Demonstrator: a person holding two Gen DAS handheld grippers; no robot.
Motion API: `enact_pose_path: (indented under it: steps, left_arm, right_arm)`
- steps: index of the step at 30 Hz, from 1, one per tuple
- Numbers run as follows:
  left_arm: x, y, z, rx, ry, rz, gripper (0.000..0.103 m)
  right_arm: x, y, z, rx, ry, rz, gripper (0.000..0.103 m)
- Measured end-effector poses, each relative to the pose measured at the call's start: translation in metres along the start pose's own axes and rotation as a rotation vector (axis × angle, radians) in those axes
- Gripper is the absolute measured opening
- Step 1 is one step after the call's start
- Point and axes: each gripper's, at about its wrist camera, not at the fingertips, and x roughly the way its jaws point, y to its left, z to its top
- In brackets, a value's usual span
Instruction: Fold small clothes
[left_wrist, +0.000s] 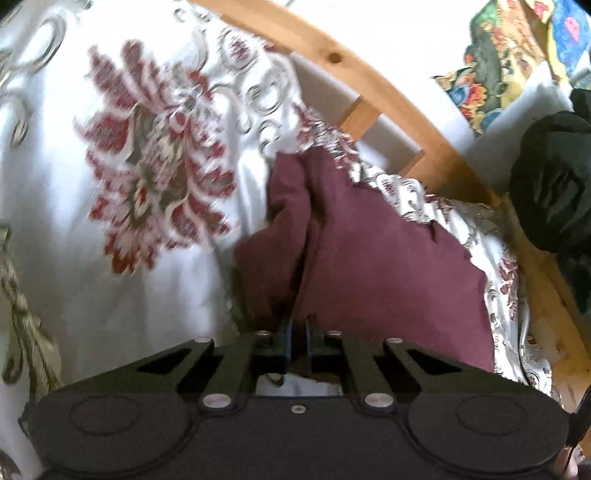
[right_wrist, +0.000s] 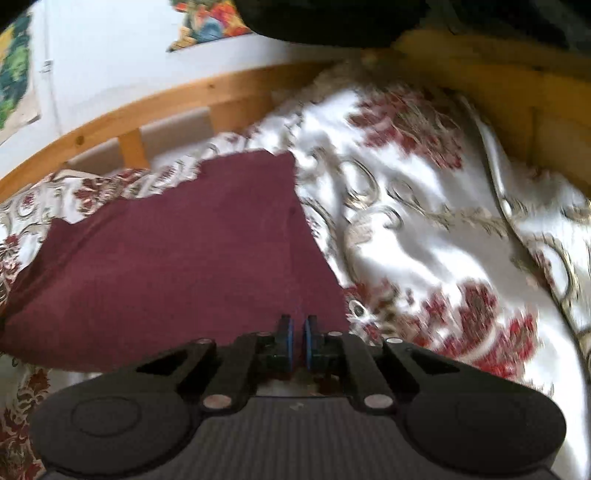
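Note:
A maroon garment (left_wrist: 369, 258) lies on a white bedspread with red flower patterns (left_wrist: 92, 295). In the left wrist view it is bunched into folds on its left side, and my left gripper (left_wrist: 299, 328) is shut on its near edge, with cloth rising between the fingertips. In the right wrist view the maroon garment (right_wrist: 184, 258) spreads flat to the left and away. My right gripper (right_wrist: 299, 325) is shut on its near right corner, the blue pads close together with the cloth's edge at them.
A wooden bed frame (left_wrist: 369, 77) (right_wrist: 147, 107) runs along the far side of the bedspread (right_wrist: 443, 240). A black bundle (left_wrist: 554, 192) sits at the right beyond the frame. Colourful pictures (left_wrist: 517, 55) (right_wrist: 210, 26) hang on the white wall.

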Motion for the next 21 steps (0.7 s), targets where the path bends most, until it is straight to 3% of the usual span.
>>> enact_pose_path:
  steps: [1, 4, 5, 7, 9, 10, 11, 15, 21]
  left_arm:
    - [0.0, 0.002, 0.0, -0.011, -0.003, 0.01, 0.006]
    - [-0.008, 0.007, 0.004, -0.043, -0.036, -0.006, 0.006]
    - [-0.01, 0.004, 0.006, -0.031, -0.041, -0.026, 0.006]
    - [-0.01, 0.0, 0.008, 0.008, -0.021, -0.049, 0.007]
    - [-0.006, 0.0, 0.007, -0.002, -0.002, -0.043, 0.007]
    - [-0.004, 0.003, 0.005, -0.029, 0.006, -0.044, 0.008]
    - [-0.003, 0.005, 0.002, -0.049, 0.009, -0.044, 0.009]
    - [0.001, 0.015, -0.006, -0.103, 0.031, -0.028, 0.01]
    - [0.002, 0.015, -0.004, -0.101, 0.031, -0.026, 0.011]
  right_arm:
    - [-0.002, -0.003, 0.001, -0.015, -0.025, -0.042, 0.0]
    - [-0.016, -0.022, 0.013, 0.041, -0.103, -0.04, 0.0]
    - [-0.017, -0.023, 0.015, 0.032, -0.116, -0.027, 0.0]
    - [-0.013, -0.029, 0.016, 0.065, -0.084, 0.09, 0.001]
    - [-0.007, -0.031, 0.01, 0.141, -0.035, 0.173, 0.01]
    - [-0.003, -0.026, 0.006, 0.134, -0.001, 0.203, 0.021]
    - [-0.001, -0.018, 0.003, 0.114, 0.013, 0.216, 0.026]
    - [-0.002, -0.002, -0.001, 0.045, 0.014, 0.238, 0.035]
    - [-0.007, -0.021, 0.001, 0.148, -0.043, 0.221, 0.056]
